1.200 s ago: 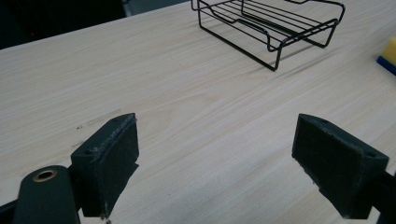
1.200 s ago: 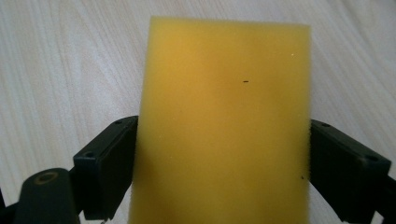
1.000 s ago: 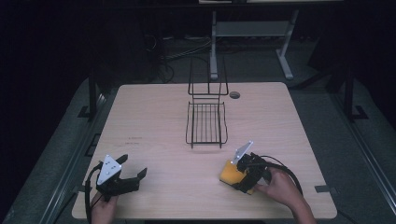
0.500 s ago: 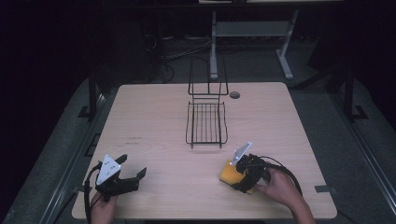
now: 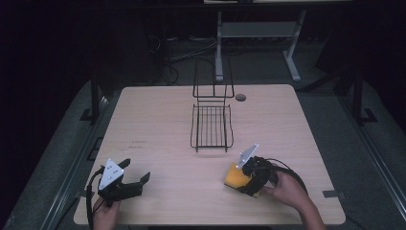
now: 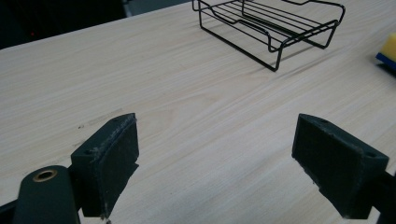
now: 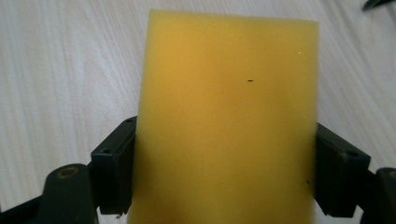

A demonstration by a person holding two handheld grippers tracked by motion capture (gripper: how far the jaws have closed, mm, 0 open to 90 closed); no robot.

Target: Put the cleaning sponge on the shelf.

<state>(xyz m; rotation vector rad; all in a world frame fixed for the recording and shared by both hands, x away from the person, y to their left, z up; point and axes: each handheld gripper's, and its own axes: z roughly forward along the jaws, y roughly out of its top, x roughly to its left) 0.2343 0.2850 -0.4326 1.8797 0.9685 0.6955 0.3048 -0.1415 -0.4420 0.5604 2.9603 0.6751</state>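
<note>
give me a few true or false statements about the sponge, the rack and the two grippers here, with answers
1. The right gripper has the yellow sponge between its jaws. True.
2. The left gripper holds the wire rack. False: its jaws are wide apart over bare table.
3. The sponge lies inside the wire rack. False: it is at the table's near right, apart from the rack.
4. The wire rack has nothing in it. True.
5. The sponge has a blue layer under the yellow. True, seen in the left gripper view.
</note>
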